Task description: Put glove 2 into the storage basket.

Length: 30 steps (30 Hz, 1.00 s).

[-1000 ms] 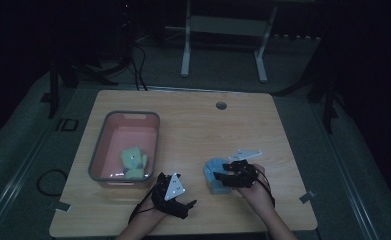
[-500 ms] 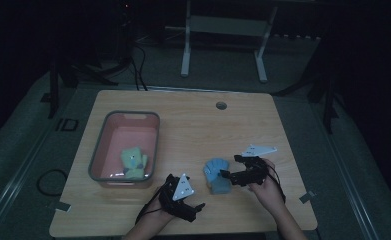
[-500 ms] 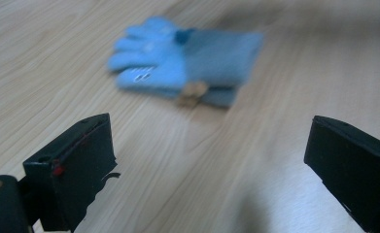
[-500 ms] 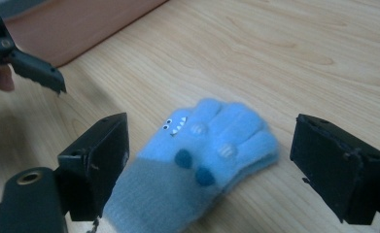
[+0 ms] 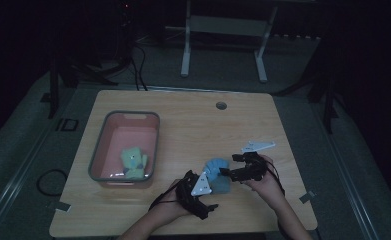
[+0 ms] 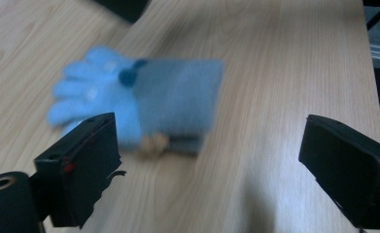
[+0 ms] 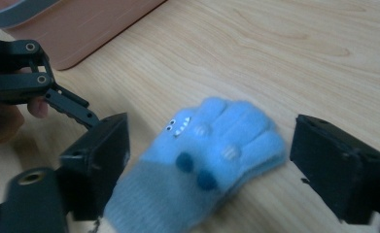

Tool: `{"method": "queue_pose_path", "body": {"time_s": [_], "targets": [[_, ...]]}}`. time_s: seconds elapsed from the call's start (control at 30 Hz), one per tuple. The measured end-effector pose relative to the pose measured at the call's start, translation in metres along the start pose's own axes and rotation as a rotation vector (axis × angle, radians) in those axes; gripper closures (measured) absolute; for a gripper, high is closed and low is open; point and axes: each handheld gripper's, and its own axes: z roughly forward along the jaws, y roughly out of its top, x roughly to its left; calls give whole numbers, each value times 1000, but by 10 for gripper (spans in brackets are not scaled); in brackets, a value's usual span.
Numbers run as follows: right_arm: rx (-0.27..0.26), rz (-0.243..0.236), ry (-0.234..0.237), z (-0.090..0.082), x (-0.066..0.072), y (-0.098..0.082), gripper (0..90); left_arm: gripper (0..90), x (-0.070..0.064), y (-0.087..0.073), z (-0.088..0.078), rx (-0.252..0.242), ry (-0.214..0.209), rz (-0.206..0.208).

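Note:
A folded pair of blue gloves point(image 5: 217, 174) lies flat on the wooden table point(image 5: 193, 125) near its front edge. My left gripper point(image 5: 199, 196) sits just in front and left of the gloves. In the left gripper view its jaws point(image 6: 209, 145) stand wide and have just been closing a little; the gloves point(image 6: 144, 97) lie ahead of them, not between them. My right gripper point(image 5: 233, 172) is at the gloves' right side. Its jaws point(image 7: 209, 145) have also just been closing and flank the gloves point(image 7: 212, 150) without touching them.
A pink bin with a grey rim point(image 5: 105, 150) stands at the left of the table, with a green glove point(image 5: 133, 160) inside. A cable hole point(image 5: 221, 105) is near the far edge. The left gripper's linkage point(image 7: 32, 82) and the bin's corner point(image 7: 80, 29) appear in the right gripper view.
My left gripper has slid right, closer to the blue gloves. My right gripper has drawn back to the right off the gloves. The gloves have stayed in place.

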Motion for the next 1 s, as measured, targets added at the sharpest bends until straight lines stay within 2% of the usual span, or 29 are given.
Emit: {"method": "queue_pose_path", "body": {"time_s": [0.1, 0.17, 0.27, 0.37, 0.5, 0.53, 0.57, 0.67, 0.77, 0.87, 1.0], "targets": [[24, -6, -31, 7, -4, 4, 326, 153, 4, 7, 7, 10, -8, 34], [43, -16, -48, 13, -7, 6, 330, 168, 6, 11, 13, 12, -16, 52], [58, 0, -46, 24, -11, 6, 329, 199, 9, 13, 22, 32, -24, 89], [75, 5, -67, 34, -16, 2, 329, 222, 12, 12, 31, 52, -38, 102], [99, 10, -66, 43, -18, -5, 330, 304, 13, 8, 41, 86, -55, 124], [99, 10, -66, 43, -18, -5, 330, 324, 13, 8, 41, 86, -55, 124], [101, 10, -63, 45, -18, -6, 330, 324, 13, 6, 43, 103, -57, 144], [123, -5, -61, 49, -17, -12, 340, 399, 13, 6, 43, 103, -45, 157], [126, -3, -61, 49, -17, -13, 357, 442, 13, 5, 43, 104, -40, 161], [145, -27, -72, 50, -14, -13, 372, 529, 14, 4, 42, 107, -34, 166], [159, -38, -64, 50, -13, -11, 458, 622, 14, 5, 42, 118, -30, 165]]}}
